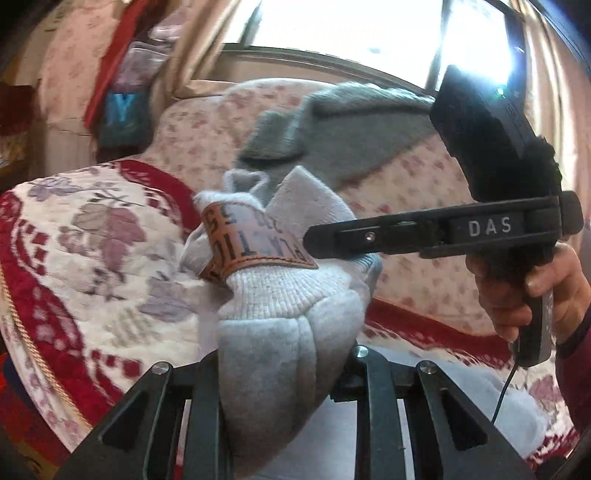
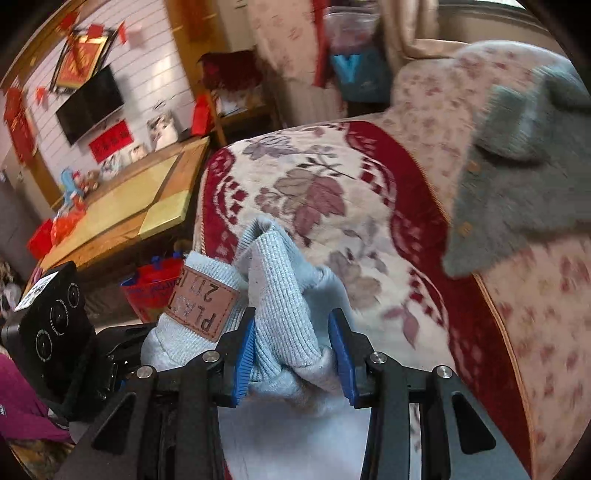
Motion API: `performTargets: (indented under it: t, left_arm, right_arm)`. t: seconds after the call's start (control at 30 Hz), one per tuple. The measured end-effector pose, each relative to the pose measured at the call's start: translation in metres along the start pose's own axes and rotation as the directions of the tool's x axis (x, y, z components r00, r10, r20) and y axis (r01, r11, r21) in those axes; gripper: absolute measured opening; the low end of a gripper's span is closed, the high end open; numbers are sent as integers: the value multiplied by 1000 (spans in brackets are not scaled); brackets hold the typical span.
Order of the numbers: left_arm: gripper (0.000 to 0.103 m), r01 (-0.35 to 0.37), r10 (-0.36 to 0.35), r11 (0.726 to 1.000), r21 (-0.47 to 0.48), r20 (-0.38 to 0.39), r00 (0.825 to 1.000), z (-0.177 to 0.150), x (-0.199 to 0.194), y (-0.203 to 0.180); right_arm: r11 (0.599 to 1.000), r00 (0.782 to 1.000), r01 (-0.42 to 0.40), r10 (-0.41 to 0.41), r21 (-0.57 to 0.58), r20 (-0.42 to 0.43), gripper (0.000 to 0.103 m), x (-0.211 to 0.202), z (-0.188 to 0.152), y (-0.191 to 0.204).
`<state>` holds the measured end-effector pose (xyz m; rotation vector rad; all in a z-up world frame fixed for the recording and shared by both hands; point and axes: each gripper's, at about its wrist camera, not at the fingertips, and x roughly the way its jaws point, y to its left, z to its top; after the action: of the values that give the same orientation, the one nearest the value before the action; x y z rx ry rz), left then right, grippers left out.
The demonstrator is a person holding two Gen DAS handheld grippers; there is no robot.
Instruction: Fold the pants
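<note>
While both tongs, left (image 1: 284,354) and right (image 2: 293,354), clamp light grey ribbed-waistband pants (image 2: 280,295), keep level, lower toward 12 o'clock onto floral sofa cushion (image 2: 332,192).

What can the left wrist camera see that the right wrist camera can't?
Only the left wrist view shows the bright window and the person's hand holding the right gripper. Only the right wrist view shows the TV, the wooden table and the blue pads. Both show the light grey pants, clamped by the left gripper too, their brown patch, the flowered cover and a grey blanket.
</note>
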<state>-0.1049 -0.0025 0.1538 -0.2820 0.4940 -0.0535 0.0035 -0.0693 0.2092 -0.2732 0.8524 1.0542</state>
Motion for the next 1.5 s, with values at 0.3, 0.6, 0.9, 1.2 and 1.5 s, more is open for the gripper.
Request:
performTargets:
  t: [0.3, 0.6, 0.9, 1.2, 1.5]
  left_arm:
    - [23, -3, 27, 974, 228, -102, 994, -82, 30, -94]
    - [35, -10, 74, 935, 353, -168, 983, -132, 29, -129]
    - [92, 104, -45, 874, 475, -135, 990, -159, -15, -144]
    - [93, 13, 8, 891, 454, -46, 999, -115, -42, -103]
    - [93, -43, 91, 896, 442, -86, 992, -109, -4, -78]
  right_arm:
    - [979, 996, 83, -84, 185, -6, 42, -48, -118, -44]
    - [891, 968, 251, -224, 378, -115, 77, -77, -213, -74]
    - [826, 944, 250, -324, 505, 63, 83, -123, -212, -45]
    - [840, 980, 137, -193, 525, 53, 86, -82, -214, -32]
    - [720, 994, -30, -48, 693, 93, 67, -27, -216, -50]
